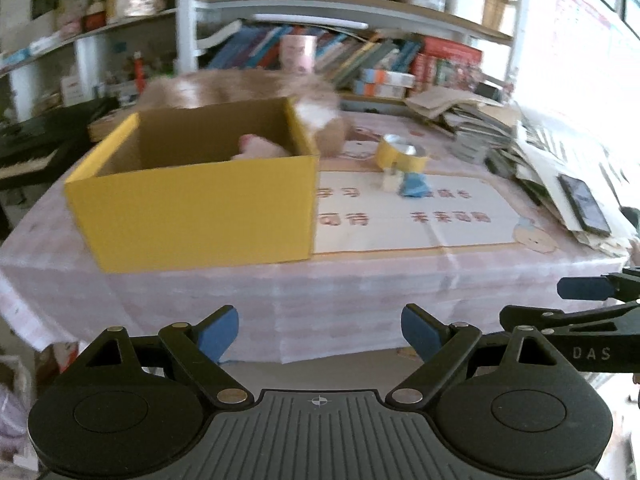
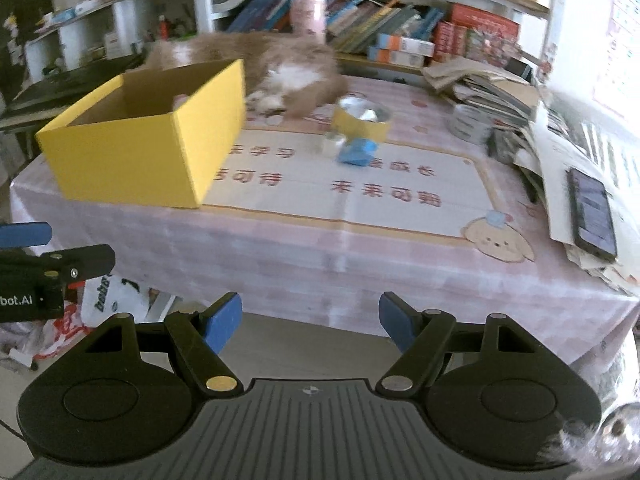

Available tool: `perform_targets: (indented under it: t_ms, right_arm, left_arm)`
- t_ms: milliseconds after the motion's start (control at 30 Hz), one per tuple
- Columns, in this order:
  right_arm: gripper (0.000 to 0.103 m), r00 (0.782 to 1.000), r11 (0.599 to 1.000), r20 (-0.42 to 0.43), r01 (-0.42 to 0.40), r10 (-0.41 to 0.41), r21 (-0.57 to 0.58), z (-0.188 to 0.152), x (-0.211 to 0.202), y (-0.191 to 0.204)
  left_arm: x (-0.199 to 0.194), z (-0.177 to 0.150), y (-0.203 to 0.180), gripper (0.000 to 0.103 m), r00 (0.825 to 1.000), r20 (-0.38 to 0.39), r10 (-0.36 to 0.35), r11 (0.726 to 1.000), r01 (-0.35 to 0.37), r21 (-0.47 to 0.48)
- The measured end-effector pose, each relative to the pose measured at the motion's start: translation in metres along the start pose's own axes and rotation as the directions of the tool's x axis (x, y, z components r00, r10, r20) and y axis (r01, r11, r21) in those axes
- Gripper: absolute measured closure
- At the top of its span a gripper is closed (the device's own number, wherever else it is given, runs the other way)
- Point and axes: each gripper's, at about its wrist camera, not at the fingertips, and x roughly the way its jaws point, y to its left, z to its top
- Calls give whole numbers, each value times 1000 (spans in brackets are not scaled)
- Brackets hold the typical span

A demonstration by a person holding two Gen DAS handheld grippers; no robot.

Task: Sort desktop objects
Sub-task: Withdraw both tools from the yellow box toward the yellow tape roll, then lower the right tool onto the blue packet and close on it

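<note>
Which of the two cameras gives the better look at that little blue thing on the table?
The right wrist view: the blue object appears larger there, in front of the yellow tape roll. The left wrist view shows it smaller.

The table point(image 2: 280, 264) wears a pale pink checked cloth, with a printed mat point(image 2: 360, 200) in the middle; a yellow box point(image 2: 152, 152) stands on the left, its near corner over the mat; a furry animal point(image 2: 288, 76) lies behind it; a yellow can point(image 2: 362, 120), a white block point(image 2: 333, 143) and a blue packet point(image 2: 357, 152) sit close together; papers point(image 2: 552, 144) with a phone point(image 2: 592, 212) lie on the right.
</note>
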Motion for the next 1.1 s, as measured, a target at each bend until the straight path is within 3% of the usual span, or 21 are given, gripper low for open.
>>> perform_targets:
  t_ms: [633, 833, 1100]
  right_arm:
    - [34, 998, 995, -20, 61, -59, 79, 27, 27, -89]
    - [45, 1000, 997, -17, 18, -16, 75, 49, 46, -112]
    - [49, 999, 998, 7, -51, 50, 29, 79, 80, -132]
  left_arm:
    - [62, 48, -68, 13, 997, 5, -71, 996, 70, 57]
    - [82, 68, -80, 17, 999, 17, -43, 998, 42, 37]
    - [115, 95, -84, 18, 998, 37, 49, 999, -49, -3]
